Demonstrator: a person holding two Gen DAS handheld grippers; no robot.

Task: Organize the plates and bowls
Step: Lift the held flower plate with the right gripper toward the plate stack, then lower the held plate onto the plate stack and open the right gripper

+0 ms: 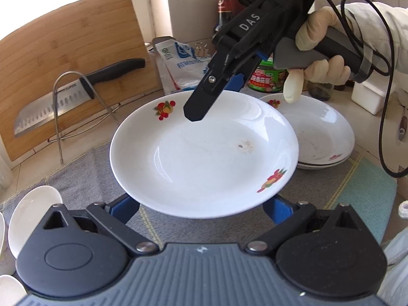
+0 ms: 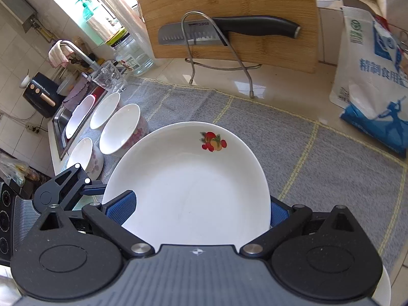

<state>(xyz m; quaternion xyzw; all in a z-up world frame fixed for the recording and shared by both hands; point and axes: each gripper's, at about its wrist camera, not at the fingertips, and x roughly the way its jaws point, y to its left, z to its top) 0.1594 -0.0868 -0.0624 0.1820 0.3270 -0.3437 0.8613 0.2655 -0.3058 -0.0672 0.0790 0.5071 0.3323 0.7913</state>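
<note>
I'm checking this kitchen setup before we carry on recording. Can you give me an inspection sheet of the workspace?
Surface: grey cloth over a pale counter.
Job's things: fruit-print plate up off the cloth between both tongs; plate stack beside it; four white bowls by the sink.
Clutter: knife on a wire rack against a cutting board; white-and-blue bag; green-lidded jar.
Grippers: left tongs at the plate's near rim, right tongs at its far rim; the grip is hidden on both.
Cables: black cable loops from the right tongs' handle.
Surroundings: faucet over the sink, with a window behind.
</note>
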